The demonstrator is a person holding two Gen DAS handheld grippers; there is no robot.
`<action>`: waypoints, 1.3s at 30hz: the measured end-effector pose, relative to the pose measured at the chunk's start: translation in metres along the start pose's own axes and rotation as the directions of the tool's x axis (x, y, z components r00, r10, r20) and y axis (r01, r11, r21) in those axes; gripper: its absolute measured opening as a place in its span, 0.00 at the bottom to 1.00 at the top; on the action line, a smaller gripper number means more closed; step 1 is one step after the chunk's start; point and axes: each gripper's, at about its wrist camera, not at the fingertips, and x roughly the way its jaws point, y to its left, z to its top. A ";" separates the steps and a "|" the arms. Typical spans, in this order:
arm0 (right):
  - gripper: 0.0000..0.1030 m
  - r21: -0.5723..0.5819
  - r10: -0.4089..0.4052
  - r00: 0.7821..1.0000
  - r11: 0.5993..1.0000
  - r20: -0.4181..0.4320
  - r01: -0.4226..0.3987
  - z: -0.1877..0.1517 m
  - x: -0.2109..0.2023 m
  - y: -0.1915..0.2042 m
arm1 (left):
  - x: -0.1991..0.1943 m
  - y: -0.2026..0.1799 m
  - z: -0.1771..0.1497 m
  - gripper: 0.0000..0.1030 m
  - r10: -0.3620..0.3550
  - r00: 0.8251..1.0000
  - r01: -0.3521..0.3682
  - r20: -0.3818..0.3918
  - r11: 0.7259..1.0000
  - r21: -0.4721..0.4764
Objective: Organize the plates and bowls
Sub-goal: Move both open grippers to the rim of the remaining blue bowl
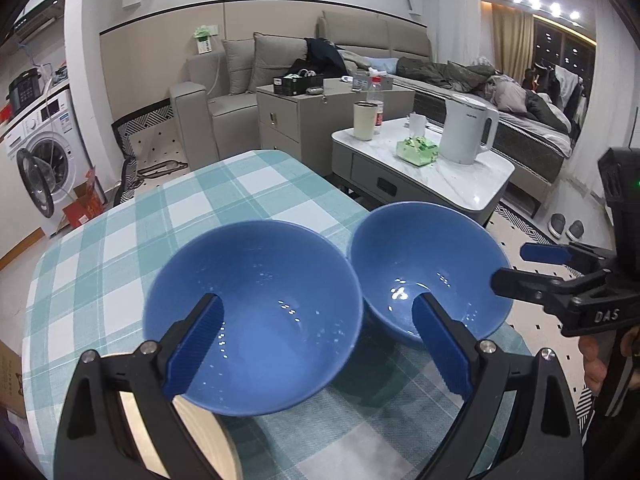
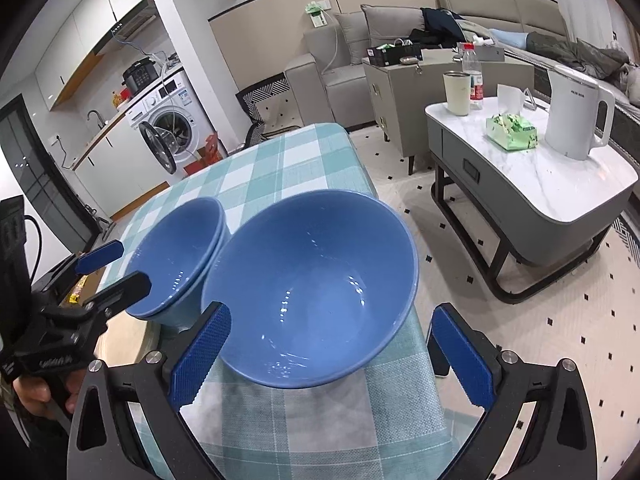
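Blue bowls stand side by side on a teal checked tablecloth. The left one is a nested stack of two in the right wrist view. The right bowl is single and sits near the table's right edge. My left gripper is open, its fingers spanning the left bowl's near rim. My right gripper is open around the single bowl's near side; it also shows in the left wrist view. The left gripper shows at the left of the right wrist view.
A pale wooden board or plate lies under my left gripper at the table's near edge. To the right stands a low marble coffee table with a white kettle, a cup, a bottle and tissues. A washing machine is at far left.
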 end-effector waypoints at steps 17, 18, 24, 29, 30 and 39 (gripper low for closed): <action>0.99 0.139 -0.010 0.998 0.990 -0.068 0.020 -0.004 0.027 -0.039 | 0.012 -0.021 -0.002 0.93 -0.010 1.000 0.011 -0.027 0.999 0.036; 0.98 0.141 -0.008 0.998 0.990 -0.067 0.017 -0.004 0.027 -0.039 | 0.012 -0.020 -0.002 0.93 -0.011 1.000 0.012 -0.029 0.999 0.035; 0.97 0.119 -0.016 0.996 0.993 -0.089 0.027 -0.005 0.033 -0.036 | 0.014 -0.020 -0.002 0.93 -0.011 0.999 0.012 -0.034 0.999 0.035; 0.97 0.118 -0.042 0.995 0.992 -0.092 0.053 -0.006 0.033 -0.038 | 0.014 -0.020 -0.002 0.93 -0.012 0.999 0.013 -0.034 0.999 0.034; 0.97 0.123 -0.046 0.995 0.991 -0.091 0.057 -0.006 0.032 -0.039 | 0.014 -0.021 -0.002 0.93 -0.012 0.999 0.013 -0.034 0.999 0.034; 0.97 0.155 -0.074 0.994 0.984 -0.083 0.086 -0.008 0.026 -0.050 | 0.017 -0.025 0.001 0.93 -0.014 0.999 0.016 -0.032 0.998 0.053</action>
